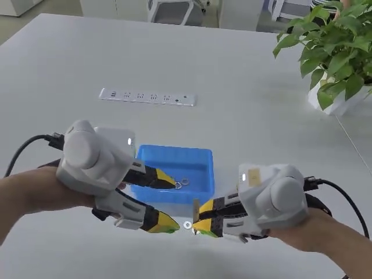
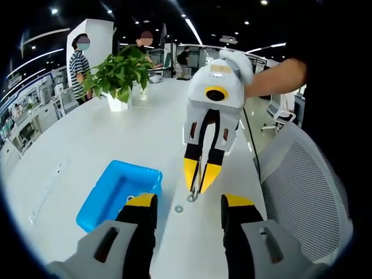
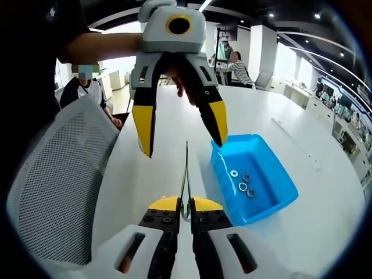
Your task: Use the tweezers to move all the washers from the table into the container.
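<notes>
A small metal washer lies on the white table just in front of the blue container. The tweezers stick out straight ahead of my right gripper, which is shut on them. In the left gripper view their tip hangs right beside the washer. My left gripper is open, one jaw over the container's near rim and the other beside the washer. Several washers lie inside the container.
A white power strip lies farther back on the table. A potted plant stands at the far right. A mesh office chair is at the table's edge. People stand in the background.
</notes>
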Tool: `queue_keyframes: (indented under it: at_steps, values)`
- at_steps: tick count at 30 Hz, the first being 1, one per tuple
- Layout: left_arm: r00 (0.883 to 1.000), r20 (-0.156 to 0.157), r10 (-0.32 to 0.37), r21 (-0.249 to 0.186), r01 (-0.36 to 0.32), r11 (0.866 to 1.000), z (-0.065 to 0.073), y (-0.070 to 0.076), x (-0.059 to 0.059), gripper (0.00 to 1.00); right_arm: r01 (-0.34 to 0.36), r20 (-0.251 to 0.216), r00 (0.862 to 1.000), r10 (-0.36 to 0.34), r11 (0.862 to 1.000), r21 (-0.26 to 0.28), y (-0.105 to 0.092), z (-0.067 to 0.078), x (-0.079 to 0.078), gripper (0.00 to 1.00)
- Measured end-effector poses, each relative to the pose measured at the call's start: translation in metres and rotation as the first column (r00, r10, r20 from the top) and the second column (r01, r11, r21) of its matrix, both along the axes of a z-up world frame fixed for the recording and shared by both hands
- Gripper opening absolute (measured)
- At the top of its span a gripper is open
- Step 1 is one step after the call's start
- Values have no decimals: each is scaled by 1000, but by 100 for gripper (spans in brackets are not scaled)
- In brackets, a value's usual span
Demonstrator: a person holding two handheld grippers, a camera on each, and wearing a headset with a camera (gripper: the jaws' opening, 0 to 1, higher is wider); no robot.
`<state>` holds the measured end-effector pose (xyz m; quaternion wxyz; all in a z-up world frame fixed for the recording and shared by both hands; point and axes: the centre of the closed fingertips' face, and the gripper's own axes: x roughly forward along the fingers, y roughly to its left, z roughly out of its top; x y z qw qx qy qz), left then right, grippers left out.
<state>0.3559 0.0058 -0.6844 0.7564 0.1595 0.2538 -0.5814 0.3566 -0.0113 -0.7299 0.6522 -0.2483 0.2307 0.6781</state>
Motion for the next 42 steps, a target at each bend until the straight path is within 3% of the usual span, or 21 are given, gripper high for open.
queue_keyframes:
  at_steps: [12,25,34,42]
  values:
    - [998,-5,57,-7,-57,998,2,22,-1,63,-5,25,1000,5,1000,9,0,25,8,7]
    - [995,-10,102,-16,-103,995,2,36,-1,69,-6,54,999,5,1000,22,7,48,24,7]
    - [992,-9,125,-23,-125,992,3,42,1,69,-10,83,997,7,1000,30,15,55,42,7]
    - [990,-10,141,-20,-141,990,3,49,2,70,-9,92,996,6,1000,29,21,50,58,7]
